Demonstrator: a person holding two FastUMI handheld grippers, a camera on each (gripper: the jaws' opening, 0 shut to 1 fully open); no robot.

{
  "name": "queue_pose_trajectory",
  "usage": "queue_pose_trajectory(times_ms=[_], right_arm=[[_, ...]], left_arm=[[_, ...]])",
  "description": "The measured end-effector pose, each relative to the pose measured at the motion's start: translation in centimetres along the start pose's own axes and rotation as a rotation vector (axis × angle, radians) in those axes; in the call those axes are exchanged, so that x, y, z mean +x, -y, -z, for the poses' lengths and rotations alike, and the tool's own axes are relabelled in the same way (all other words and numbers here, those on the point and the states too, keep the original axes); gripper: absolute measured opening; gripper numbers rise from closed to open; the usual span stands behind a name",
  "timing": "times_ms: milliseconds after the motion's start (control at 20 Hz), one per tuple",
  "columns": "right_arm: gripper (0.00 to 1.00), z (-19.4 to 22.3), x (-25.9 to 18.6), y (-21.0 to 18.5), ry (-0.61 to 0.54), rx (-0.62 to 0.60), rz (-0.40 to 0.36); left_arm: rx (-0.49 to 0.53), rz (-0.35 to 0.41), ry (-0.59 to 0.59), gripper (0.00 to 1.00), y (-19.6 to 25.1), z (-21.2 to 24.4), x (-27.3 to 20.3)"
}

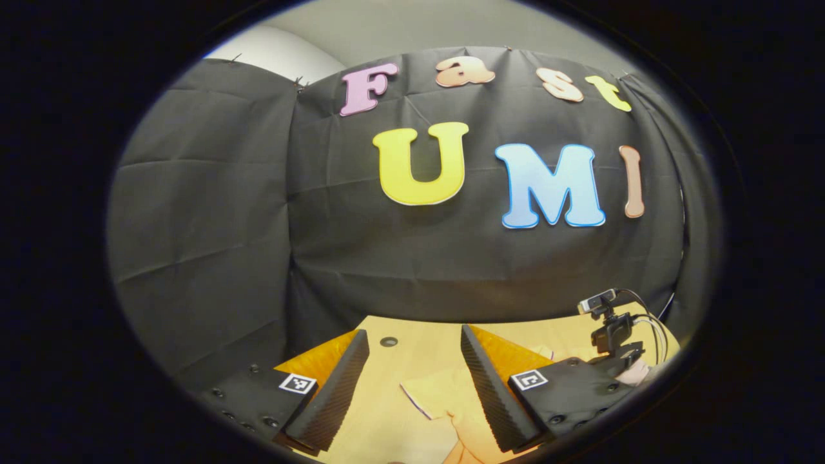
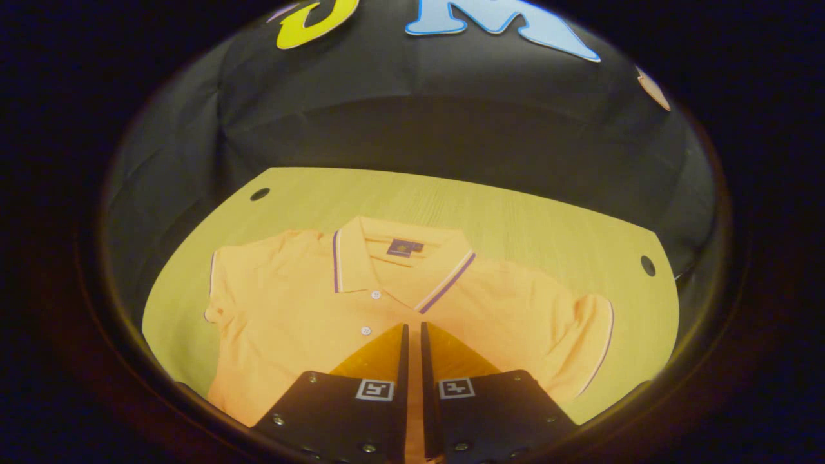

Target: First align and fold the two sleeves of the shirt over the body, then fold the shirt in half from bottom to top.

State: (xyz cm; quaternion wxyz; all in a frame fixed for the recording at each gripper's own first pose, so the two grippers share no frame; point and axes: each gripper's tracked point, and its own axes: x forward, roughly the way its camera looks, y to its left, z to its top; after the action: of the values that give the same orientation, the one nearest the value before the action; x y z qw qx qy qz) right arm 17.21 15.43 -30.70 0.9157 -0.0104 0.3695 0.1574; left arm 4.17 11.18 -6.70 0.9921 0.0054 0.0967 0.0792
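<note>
Closest to us in the right gripper view, the right gripper [image 2: 413, 335] hangs above the shirt [image 2: 309, 322] with its two fingers drawn nearly together, only a thin slit between them, and nothing held. Its tips point toward twelve o'clock, straight up the button placket to the collar [image 2: 361, 258].

We see the orange polo shirt lying flat and face up on the pale wooden table [image 2: 515, 212], long axis running from six to twelve o'clock, collar at the far end. Both short sleeves are spread out unfolded: one sleeve [image 2: 216, 290] at nine o'clock, the other sleeve [image 2: 596, 328] at three o'clock. The knit looks soft and limp, with striped trim at the collar and cuffs.

In the left gripper view, the left gripper [image 1: 412, 351] stands wide open and empty, its ribbed pads [image 1: 338, 386] facing inward, with a fold of orange cloth on the table below, between the fingers. A small camera on a stand [image 1: 606, 322] sits at four o'clock.

We judge neither sleeve is folded yet, and each gripper must travel sideways to its own sleeve.
</note>
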Motion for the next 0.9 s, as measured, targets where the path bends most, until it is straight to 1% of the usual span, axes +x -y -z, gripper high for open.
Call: queue_pose_trajectory(times_ms=[100,150,200,250,300,350,400,450,500,650,700,800,900], right_arm=[[0.11,-0.7,-0.8,0.0,0.018,0.011,-0.004],[0.15,-1.2,-1.1,0.3,0.031,0.01,0.001],[0.16,-1.4,-1.7,0.3,0.043,0.01,-0.001],[0.19,-1.7,-2.4,-0.1,0.053,0.013,-0.02],[0.55,-2.0,-3.2,-0.3,0.061,0.014,-0.03],[0.5,-2.4,-4.2,-0.3,0.077,0.011,-0.031],[0.49,-2.7,-4.9,-0.3,0.094,0.007,-0.031],[0.49,-3.1,-6.0,-0.4,0.11,0.008,-0.033],[0.54,-3.4,-6.9,-0.6,0.125,0.015,-0.037],[0.55,-4.4,-10.1,-1.4,0.174,0.041,-0.055],[0.54,-4.7,-11.1,-1.6,0.188,0.051,-0.061],[0.54,-4.9,-13.1,-2.1,0.207,0.065,-0.074],[0.54,-5.1,-14.9,-2.3,0.225,0.078,-0.074]], left_arm=[[0.001,0.004,-0.011,0.94,0.0,0.9,0.6],[-0.001,0.01,-0.019,0.94,0.0,1.3,1.1],[-0.003,0.015,-0.026,0.95,0.1,1.9,1.6],[-0.006,0.021,-0.036,0.93,0.2,2.4,2.3],[-0.006,0.028,-0.045,0.95,0.4,3.2,3.0],[-0.004,0.034,-0.058,0.95,0.5,4.1,3.7],[0.0,0.039,-0.071,0.95,0.7,5.1,4.5],[0.006,0.044,-0.084,0.95,0.8,6.2,5.3],[0.011,0.05,-0.101,0.95,1.1,7.3,6.2],[0.013,0.061,-0.172,0.95,1.3,11.9,8.7],[0.004,0.06,-0.198,0.94,1.4,13.6,9.4],[-0.012,0.057,-0.247,0.96,1.6,16.7,10.8],[-0.022,0.049,-0.307,0.95,1.8,20.1,12.2]])
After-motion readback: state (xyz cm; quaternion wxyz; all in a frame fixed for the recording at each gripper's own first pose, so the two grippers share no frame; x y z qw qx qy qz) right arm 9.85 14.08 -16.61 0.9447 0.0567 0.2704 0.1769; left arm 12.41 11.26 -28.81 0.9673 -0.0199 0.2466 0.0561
